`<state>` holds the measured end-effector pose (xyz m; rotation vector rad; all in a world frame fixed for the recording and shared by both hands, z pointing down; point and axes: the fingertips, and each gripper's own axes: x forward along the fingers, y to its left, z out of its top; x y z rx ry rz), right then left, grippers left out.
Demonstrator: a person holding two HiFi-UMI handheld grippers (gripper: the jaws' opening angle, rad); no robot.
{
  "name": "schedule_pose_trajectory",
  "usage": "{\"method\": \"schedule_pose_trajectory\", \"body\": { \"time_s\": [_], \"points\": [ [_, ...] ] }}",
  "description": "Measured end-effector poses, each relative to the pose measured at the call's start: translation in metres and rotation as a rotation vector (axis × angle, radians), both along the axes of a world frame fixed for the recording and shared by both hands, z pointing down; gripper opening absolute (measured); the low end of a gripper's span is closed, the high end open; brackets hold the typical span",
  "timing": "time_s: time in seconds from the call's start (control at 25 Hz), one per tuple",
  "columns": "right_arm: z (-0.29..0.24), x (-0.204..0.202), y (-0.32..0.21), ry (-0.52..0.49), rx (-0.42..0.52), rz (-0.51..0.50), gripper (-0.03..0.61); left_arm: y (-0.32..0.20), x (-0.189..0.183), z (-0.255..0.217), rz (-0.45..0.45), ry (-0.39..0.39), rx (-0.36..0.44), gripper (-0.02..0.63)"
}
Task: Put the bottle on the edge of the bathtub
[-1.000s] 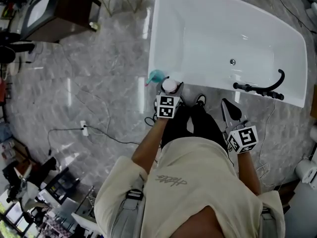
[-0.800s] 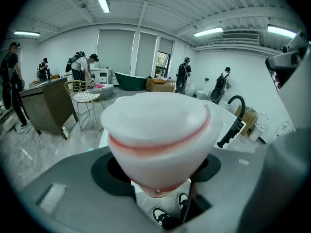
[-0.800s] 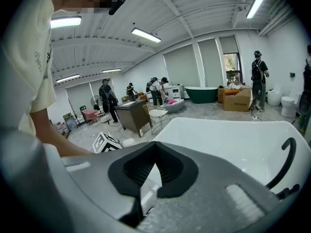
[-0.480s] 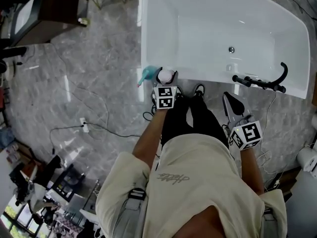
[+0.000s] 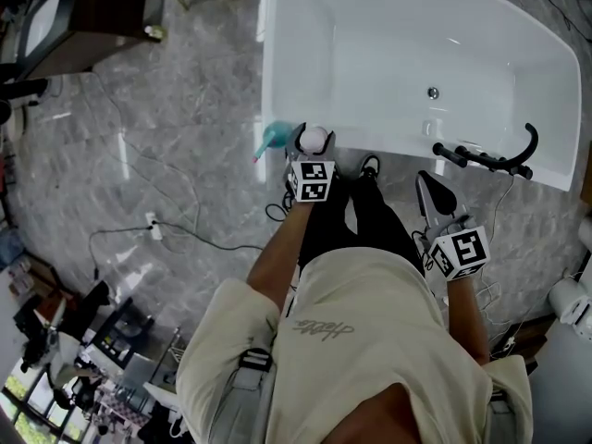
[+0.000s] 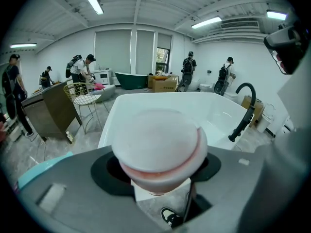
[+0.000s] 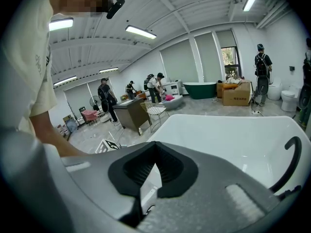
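i'm carrying the bottle (image 6: 158, 142) clamped in my left gripper (image 5: 312, 155) right at the near rim of the bathtub (image 5: 388, 146), right gripper (image 5: 427, 195) hanging closed and empty, so next i'm probably setting it upright on the rim and letting go.

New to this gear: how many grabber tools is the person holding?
2. The left gripper, shut on the bottle, is at the bathtub's near rim; the right gripper, shut and empty, is short of it.
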<state>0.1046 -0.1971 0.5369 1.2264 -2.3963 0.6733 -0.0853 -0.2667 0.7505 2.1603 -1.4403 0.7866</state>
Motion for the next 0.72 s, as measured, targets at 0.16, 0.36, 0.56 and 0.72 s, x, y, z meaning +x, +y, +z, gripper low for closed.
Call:
{"method": "schedule_pose_trajectory", "body": {
  "time_s": [0.16, 0.36, 0.56, 0.72],
  "points": [
    [0.000, -0.004, -0.002, -0.005, 0.009, -0.006, 0.002, 0.005, 0.000, 0.000, 0.029, -0.029, 0.002, 0.313],
    [-0.002, -0.007, -0.001, -0.017, 0.021, -0.010, 0.002, 0.005, 0.001, 0.002, 0.046, -0.053, -0.010, 0.314],
    [-0.006, -0.012, 0.005, -0.026, 0.039, -0.025, 0.002, 0.010, 0.001, -0.002, 0.069, -0.056, -0.016, 0.316],
    [-0.008, -0.013, 0.010, -0.034, 0.058, -0.036, 0.002, 0.009, 0.001, -0.008, 0.085, -0.050, -0.005, 0.318]
  ]
}}
